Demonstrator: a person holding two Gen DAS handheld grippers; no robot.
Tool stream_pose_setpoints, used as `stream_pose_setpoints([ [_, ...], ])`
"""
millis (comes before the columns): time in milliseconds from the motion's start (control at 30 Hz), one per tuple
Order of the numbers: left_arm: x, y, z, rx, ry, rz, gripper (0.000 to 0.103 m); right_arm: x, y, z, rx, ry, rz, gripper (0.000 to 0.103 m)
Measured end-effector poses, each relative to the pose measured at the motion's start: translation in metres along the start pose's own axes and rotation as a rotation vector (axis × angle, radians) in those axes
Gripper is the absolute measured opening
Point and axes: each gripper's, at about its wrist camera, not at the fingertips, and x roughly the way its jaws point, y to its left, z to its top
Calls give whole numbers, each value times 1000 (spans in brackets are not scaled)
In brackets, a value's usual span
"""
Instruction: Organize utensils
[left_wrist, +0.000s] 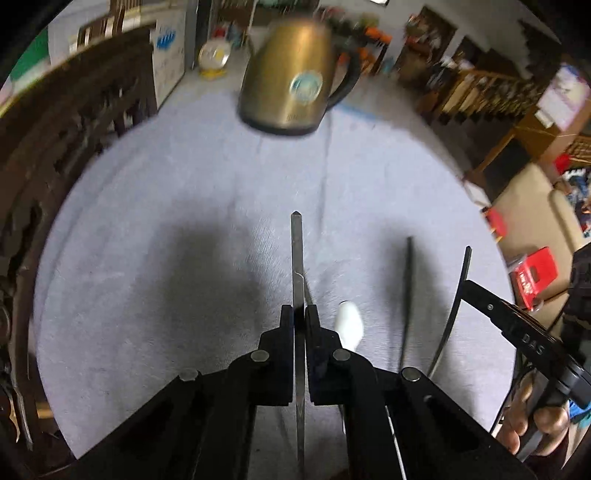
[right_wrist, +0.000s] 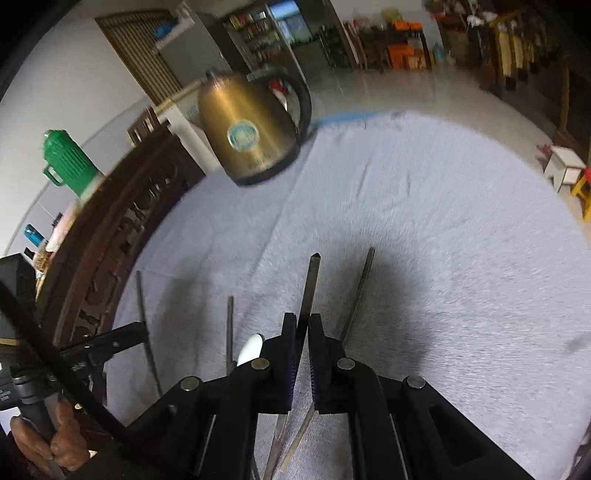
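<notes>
Gripping metal utensils: L gripper (left_wrist: 300, 314), R gripper (right_wrist: 303, 325) both clamped.

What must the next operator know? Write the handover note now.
Left gripper: shut on a flat metal utensil.
Right gripper: shut on a second metal utensil.
On the grey cloth: a white piece, a dark rod, and a metal strip beside the right gripper. The kettle stands at the far side.
Done: two utensils gripped.
Left: place both, probably gather the rest. No holder in view.
</notes>
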Motion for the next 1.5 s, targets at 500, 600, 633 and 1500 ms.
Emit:
stream_pose_setpoints([
  [500,-102,-16,-58,75,-330,-62,6,-120,39,-58,-91,-378,-56,6],
  [600,-117,-15,-64,72,-369,-73,6,-146,47,-68,-103,-442,-60,6],
  [633,-121,-14,-65,71,-379,-72,6,-154,50,-71,-105,-465,-65,6],
  [1500,-216,-38,-97,136,-532,-131,6,-278,112,-114,-270,-644,-36,6],
])
